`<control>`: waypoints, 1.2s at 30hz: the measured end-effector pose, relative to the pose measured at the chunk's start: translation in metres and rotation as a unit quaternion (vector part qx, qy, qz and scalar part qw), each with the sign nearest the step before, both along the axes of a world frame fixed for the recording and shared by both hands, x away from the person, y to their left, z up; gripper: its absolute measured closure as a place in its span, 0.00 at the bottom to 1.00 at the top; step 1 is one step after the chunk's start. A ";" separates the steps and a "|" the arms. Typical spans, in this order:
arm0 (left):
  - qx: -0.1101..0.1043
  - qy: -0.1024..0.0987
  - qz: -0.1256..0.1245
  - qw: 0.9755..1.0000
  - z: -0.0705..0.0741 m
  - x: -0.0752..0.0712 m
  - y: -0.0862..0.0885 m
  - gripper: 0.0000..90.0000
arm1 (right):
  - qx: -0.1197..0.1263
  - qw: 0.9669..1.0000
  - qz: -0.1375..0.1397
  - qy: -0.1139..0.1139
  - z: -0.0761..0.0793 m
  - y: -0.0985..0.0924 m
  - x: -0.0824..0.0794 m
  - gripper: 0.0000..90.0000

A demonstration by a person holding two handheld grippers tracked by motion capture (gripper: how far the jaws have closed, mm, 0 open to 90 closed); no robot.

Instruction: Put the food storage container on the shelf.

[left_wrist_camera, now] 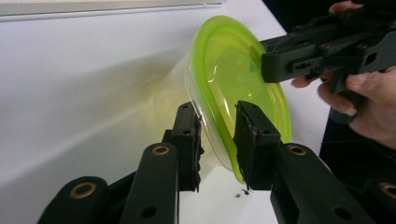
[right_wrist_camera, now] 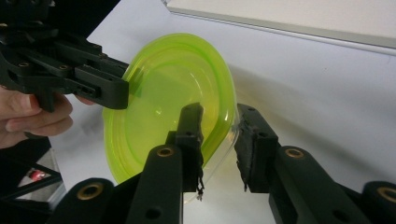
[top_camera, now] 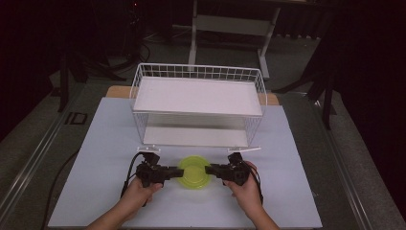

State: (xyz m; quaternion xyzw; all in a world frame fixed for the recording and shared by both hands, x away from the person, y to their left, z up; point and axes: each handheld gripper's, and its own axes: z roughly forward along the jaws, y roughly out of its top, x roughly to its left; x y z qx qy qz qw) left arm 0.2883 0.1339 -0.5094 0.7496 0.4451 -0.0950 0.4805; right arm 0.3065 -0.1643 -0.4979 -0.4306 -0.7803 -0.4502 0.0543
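I had one white wire-mesh rack with two flat white shelves standing at the far side of the pale table mat, and I used it as my landmark. Both shelves looked bare. Just in front of the rack's open lower shelf, near its middle, sat the single translucent lime-green plastic bowl with its clear rim, on the mat and apart from the rack.

As I judged it, the work was at its grasping step: the bowl was being taken from both sides and nothing had gone into the rack yet. The lift and the placing on a shelf were left to do.

My left gripper came at the bowl from the rack's left end side; in the left gripper view its jaws straddled the bowl's rim, one jaw outside the wall and one inside, and looked clamped on it. My right gripper met the opposite edge, its jaws likewise astride the rim and, as far as I could see, pinching it.

Counted: one rack, two shelves, one bowl, two grippers, two hands.
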 end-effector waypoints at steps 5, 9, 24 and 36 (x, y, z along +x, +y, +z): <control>-0.016 0.013 0.006 1.000 0.001 -0.003 0.003 0.86 | 0.003 1.000 -0.004 -0.007 0.004 0.001 -0.008 0.85; 0.001 -0.014 0.005 1.000 0.009 -0.008 0.001 0.91 | -0.009 1.000 -0.012 -0.018 0.009 0.001 -0.011 0.89; -0.026 -0.021 0.034 0.999 0.022 0.012 0.002 0.92 | -0.010 0.998 -0.033 -0.054 0.029 0.004 0.004 0.89; -0.057 -0.031 0.075 0.995 0.020 0.037 -0.001 0.92 | 0.001 0.995 -0.065 -0.075 0.034 0.003 0.027 0.89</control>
